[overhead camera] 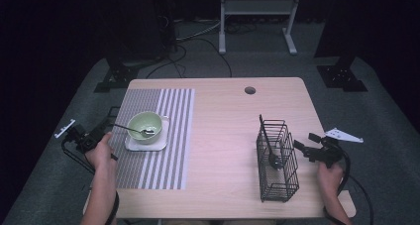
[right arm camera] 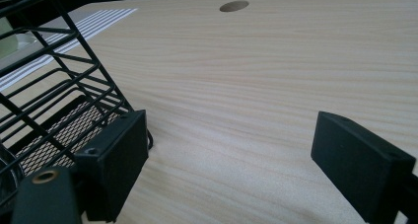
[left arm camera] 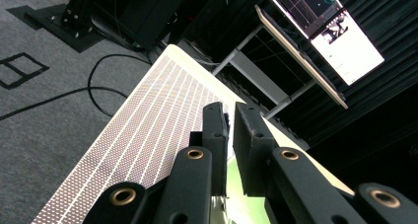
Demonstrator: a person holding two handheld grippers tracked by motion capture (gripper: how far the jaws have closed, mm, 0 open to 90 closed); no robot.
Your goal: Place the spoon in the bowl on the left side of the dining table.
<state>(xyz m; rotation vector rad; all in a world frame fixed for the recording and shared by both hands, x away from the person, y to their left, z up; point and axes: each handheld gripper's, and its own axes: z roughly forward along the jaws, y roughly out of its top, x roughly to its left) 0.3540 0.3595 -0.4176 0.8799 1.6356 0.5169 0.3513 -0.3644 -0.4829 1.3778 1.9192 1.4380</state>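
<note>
The spoon [overhead camera: 133,130] lies flat across the green bowl [overhead camera: 144,126], its handle pointing left to the nearly pressed-together left tool [overhead camera: 105,131].

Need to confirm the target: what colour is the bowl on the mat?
Pale green bowl, clearest in the high view.

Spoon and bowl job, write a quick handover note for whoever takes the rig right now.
Left claw: nearly shut, nothing seen between its jaws, by the spoon's handle end.
Right claw: open, empty, beside the wire basket.
Spoon lies in the green bowl, on the white plate.
A black utensil already stands in the basket.
Probably left: grip the spoon and move it.
</note>
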